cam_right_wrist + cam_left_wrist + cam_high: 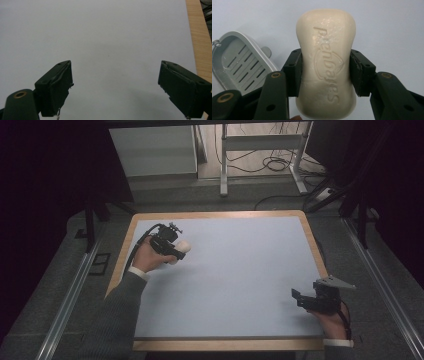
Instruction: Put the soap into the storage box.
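Soap: a cream bar of soap [326, 65] is clamped at its waist between the jaws of the left gripper [172, 251], held at the far left of the table; its embossed face shows in the left gripper view
Dish: a grey slotted soap dish [239, 63] lies empty just beside the bar, to its left in the left gripper view
Progress: the bar looks picked up; judging by the empty dish, setting it there may be what remains
Right gripper: the right gripper [115, 87] rests near right, jaws wide apart, holding nothing
Surface: a pale blue mat [235, 280] with a wooden border [312, 240]
Room: dark; grey carpet, a white desk frame [260, 150] and loose cables [277, 165] beyond
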Demonstrator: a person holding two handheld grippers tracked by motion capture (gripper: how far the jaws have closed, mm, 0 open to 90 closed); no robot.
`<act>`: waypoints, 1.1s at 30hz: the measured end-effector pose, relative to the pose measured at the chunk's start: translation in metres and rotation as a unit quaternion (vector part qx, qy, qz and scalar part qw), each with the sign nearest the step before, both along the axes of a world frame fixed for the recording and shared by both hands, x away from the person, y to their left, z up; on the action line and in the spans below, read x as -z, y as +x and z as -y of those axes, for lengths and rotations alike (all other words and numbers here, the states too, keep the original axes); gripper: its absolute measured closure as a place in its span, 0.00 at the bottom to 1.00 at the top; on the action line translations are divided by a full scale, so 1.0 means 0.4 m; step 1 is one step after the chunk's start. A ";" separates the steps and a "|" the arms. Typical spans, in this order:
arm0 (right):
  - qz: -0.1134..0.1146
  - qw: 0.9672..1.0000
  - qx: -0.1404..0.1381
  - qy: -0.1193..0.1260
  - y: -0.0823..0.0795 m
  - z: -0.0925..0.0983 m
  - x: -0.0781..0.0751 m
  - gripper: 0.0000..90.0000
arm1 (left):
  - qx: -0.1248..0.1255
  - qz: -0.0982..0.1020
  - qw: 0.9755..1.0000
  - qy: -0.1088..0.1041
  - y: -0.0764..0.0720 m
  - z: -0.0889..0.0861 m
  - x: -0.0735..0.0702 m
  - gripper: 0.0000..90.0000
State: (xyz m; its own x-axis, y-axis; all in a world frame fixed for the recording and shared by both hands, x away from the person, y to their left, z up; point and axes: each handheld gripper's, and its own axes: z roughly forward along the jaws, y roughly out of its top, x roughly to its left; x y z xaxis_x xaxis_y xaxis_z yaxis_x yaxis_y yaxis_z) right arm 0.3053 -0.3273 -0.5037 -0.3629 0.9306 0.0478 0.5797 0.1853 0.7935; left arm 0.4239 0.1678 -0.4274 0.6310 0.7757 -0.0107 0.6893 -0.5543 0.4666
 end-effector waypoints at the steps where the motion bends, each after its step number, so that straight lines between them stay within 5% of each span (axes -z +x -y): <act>1: 0.000 1.000 0.000 0.000 0.000 0.001 0.000 0.13 | -0.003 0.001 1.000 -0.001 0.003 -0.003 0.000 0.55; 8: 0.001 1.000 0.003 0.000 0.000 0.003 0.001 0.13 | -0.014 0.010 1.000 0.008 0.013 -0.013 -0.002 0.55; 33: 0.000 1.000 -0.003 -0.007 0.000 -0.004 0.001 0.13 | -0.075 0.009 0.997 -0.013 0.058 -0.093 0.001 0.55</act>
State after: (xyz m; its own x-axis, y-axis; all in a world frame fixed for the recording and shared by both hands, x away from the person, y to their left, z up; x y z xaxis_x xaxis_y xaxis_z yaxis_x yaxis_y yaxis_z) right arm 0.3053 -0.3258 -0.5042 -0.3676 0.9293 0.0355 0.5794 0.1991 0.7903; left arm 0.4472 0.2052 -0.4279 0.5087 0.8607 -0.0220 0.7547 -0.4334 0.4925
